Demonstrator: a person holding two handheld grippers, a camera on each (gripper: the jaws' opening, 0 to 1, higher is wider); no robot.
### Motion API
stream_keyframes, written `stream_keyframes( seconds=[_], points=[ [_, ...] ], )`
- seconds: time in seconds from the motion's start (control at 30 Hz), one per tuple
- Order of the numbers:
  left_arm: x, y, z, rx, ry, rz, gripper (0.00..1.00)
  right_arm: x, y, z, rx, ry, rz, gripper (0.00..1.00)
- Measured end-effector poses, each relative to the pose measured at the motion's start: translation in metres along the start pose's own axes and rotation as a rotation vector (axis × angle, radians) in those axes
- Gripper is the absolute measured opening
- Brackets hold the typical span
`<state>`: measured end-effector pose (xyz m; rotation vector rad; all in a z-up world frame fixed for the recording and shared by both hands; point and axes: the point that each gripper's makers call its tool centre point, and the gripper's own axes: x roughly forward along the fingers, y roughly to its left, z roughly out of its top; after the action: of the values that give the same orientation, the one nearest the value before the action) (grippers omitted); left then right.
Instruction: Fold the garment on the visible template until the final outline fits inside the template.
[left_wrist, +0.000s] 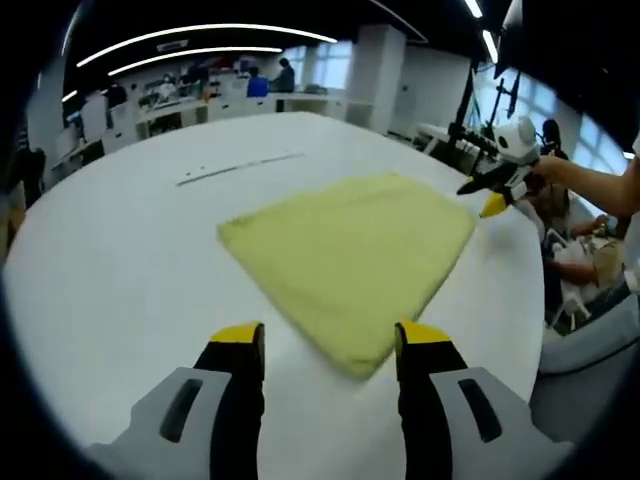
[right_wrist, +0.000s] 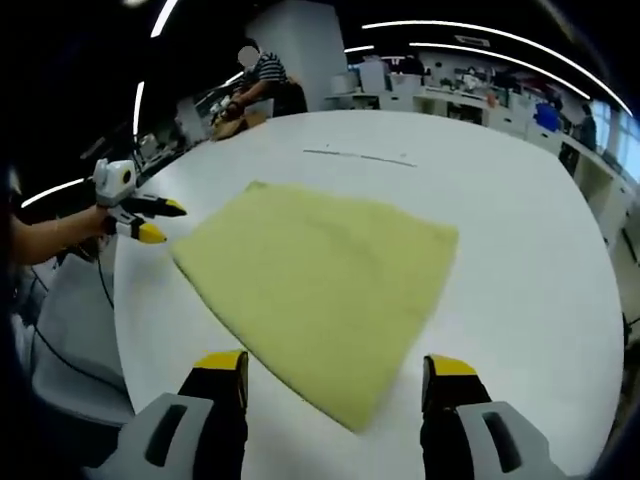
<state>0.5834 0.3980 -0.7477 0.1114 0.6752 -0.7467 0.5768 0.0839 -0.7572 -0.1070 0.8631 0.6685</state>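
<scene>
One yellow cloth (left_wrist: 350, 260) lay flat on the big white table (left_wrist: 120, 260), folded into a four-sided shape with one corner pointing at each set of tongs. It looked soft, thin and light, so it would bend and flop when lifted, and it could slide on the smooth top. No template outline could be made out on the table. A good place to take hold seemed to be a corner or the edge nearest the tongs. The left gripper (left_wrist: 330, 340) had its yellow-tipped jaws wide apart, holding nothing, just above the near corner of the cloth. The right gripper (right_wrist: 335, 368) was also wide apart and held nothing, with the cloth's near corner between its jaws in the right gripper view.
</scene>
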Motion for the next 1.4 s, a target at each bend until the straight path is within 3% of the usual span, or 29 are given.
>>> stream_keyframes(
  seconds=[0.33,0.67,0.9,1.1,1.2,1.4],
  points=[
    [0.003,-0.008,-0.023,-0.034,0.021,0.005,0.37,0.001,0.006,-0.019,0.014,0.011,-0.001,0.60],
    [0.009,-0.011,-0.031,-0.056,0.027,0.006,0.22,0.001,-0.001,-0.023,0.016,-0.004,-0.030,0.49],
    [0.012,-0.012,-0.035,-0.096,0.027,-0.003,0.16,0.000,-0.007,-0.030,0.040,-0.007,-0.057,0.37],
    [0.012,-0.013,-0.035,-0.096,0.017,0.004,0.09,-0.002,-0.014,-0.032,0.135,-0.037,-0.066,0.16],
    [0.013,-0.013,-0.035,-0.094,0.010,0.007,0.06,-0.002,-0.013,-0.032,0.168,-0.048,-0.056,0.11],
    [0.008,-0.012,-0.033,-0.049,0.004,0.023,0.00,-0.003,-0.015,-0.035,0.155,-0.054,-0.072,0.03]
  ],
)
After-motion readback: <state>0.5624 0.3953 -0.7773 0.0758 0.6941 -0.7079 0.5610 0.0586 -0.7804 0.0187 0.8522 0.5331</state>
